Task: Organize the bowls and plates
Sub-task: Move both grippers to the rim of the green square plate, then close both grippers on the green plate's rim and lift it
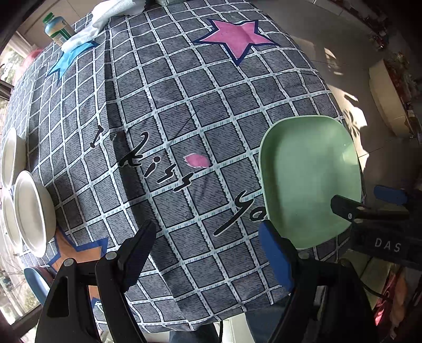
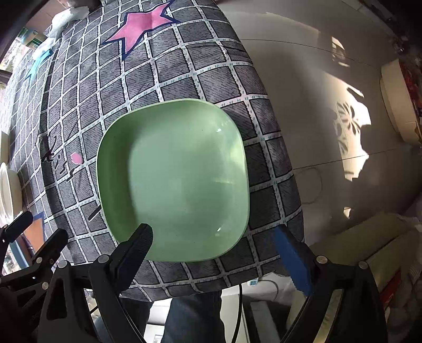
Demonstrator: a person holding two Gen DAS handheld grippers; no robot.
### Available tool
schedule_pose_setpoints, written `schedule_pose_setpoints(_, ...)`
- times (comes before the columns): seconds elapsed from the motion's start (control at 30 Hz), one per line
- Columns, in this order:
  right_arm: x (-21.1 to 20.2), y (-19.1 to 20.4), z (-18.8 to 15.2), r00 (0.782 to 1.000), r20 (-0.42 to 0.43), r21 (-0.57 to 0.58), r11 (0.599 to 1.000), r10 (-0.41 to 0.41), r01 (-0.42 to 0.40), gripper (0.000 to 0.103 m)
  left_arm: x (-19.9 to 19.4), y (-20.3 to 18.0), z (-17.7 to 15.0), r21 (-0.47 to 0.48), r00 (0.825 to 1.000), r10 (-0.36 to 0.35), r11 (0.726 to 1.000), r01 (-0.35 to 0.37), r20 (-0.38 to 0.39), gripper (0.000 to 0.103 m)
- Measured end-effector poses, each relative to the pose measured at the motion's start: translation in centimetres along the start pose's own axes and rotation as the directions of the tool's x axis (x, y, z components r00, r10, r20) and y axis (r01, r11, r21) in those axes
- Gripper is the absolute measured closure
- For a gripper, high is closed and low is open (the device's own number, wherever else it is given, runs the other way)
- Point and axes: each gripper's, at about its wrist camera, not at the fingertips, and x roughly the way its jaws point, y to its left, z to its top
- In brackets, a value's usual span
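A green square plate (image 2: 174, 179) lies on the checked tablecloth near the table's right front corner; it also shows in the left wrist view (image 1: 311, 182). My right gripper (image 2: 213, 237) is open, its fingers over the plate's near edge, empty. My left gripper (image 1: 208, 237) is open and empty above the cloth, left of the plate. White bowls (image 1: 31, 213) stand stacked at the table's left edge, and one shows in the right wrist view (image 2: 8, 190).
The grey checked tablecloth (image 1: 184, 105) with pink and blue stars covers the table. A green-capped bottle (image 1: 58, 29) and a white cloth (image 1: 105, 18) lie at the far end. A blue stool (image 1: 34, 282) stands at front left. The floor (image 2: 316, 105) lies to the right.
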Motion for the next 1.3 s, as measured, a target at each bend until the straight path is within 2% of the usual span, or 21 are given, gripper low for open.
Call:
schedule_pose_setpoints(0.03, 1.0, 1.0, -0.3, 1.0, -0.008, -0.004, 1.0, -0.007, 0.007, 0.009, 0.5, -0.3, 0.6, -0.004, 1.0, 0.001, 1.0, -0.001, -0.001, 0.02)
schedule_pose_setpoints(0.23, 2.8, -0.2, 0.5, 0.999, -0.026, -0.017, 1.0, 0.023, -0.024, 0.01, 3.5, -2.4, 3.0, -0.02, 0.999, 0.035, 0.999, -0.035, -0.039, 0.02)
schedule_pose_setpoints(0.43, 3.7, -0.5, 0.8, 0.998, -0.018, -0.051, 0.997, 0.056, -0.057, 0.01, 4.9, -2.2, 3.2, -0.061, 0.998, -0.003, 0.998, -0.001, -0.065, 0.02)
schedule_pose_setpoints(0.53, 3.5, -0.2, 0.9, 0.999, -0.022, -0.068, 0.997, 0.041, -0.042, 0.021, 4.9, -2.3, 3.3, -0.067, 0.998, -0.006, 0.998, 0.002, -0.069, 0.025)
schedule_pose_setpoints(0.63, 2.5, 1.1, 0.6, 0.999, -0.014, -0.117, 0.993, 0.028, -0.03, 0.039, 4.9, -4.1, 4.7, -0.02, 0.998, -0.003, 1.0, 0.002, -0.064, 0.036)
schedule_pose_setpoints(0.67, 2.3, 1.6, 0.5, 0.999, -0.02, -0.13, 0.991, 0.042, -0.044, 0.05, 4.8, -4.3, 4.8, -0.006, 0.998, -0.006, 1.0, 0.005, -0.061, 0.042)
schedule_pose_setpoints(0.7, 2.2, 2.0, 0.4, 0.999, -0.02, -0.134, 0.99, 0.036, -0.038, 0.054, 4.8, -4.5, 4.9, 0.002, 0.998, -0.008, 1.0, 0.008, -0.063, 0.046)
schedule_pose_setpoints(0.73, 2.1, 2.1, 0.4, 0.999, -0.018, -0.131, 0.991, 0.034, -0.036, 0.055, 5.0, -4.4, 4.9, 0.005, 0.998, -0.01, 1.0, 0.01, -0.066, 0.047)
schedule_pose_setpoints(0.8, 1.9, 2.4, 0.3, 0.999, -0.021, -0.122, 0.991, 0.048, -0.051, 0.061, 5.0, -4.3, 5.1, 0.001, 0.997, -0.018, 1.0, 0.018, -0.077, 0.057)
schedule_pose_setpoints(0.9, 1.8, 3.1, 0.0, 0.992, -0.054, -0.103, 0.988, 0.112, -0.117, 0.067, 4.6, -2.7, 4.3, -0.01, 0.994, -0.045, 0.999, 0.044, -0.096, 0.064)
schedule_pose_setpoints(0.93, 1.7, 3.8, -0.2, 0.99, -0.062, -0.105, 0.985, 0.13, -0.136, 0.067, 4.3, -2.0, 3.7, -0.01, 0.995, -0.025, 1.0, 0.024, -0.092, 0.065)
schedule_pose_setpoints(1.0, 1.6, 5.4, -0.7, 0.992, -0.069, -0.127, 0.985, 0.11, -0.118, 0.07, 4.1, -0.4, 2.6, -0.028, 0.995, -0.016, 1.0, 0.014, -0.098, 0.066)
schedule_pose_setpoints(1.3, 2.5, 15.2, -3.8, 0.979, -0.145, -0.239, 0.955, 0.145, -0.176, 0.07, 3.3, 8.7, -3.3, -0.138, 0.993, 0.031, 0.989, -0.047, -0.116, 0.066)
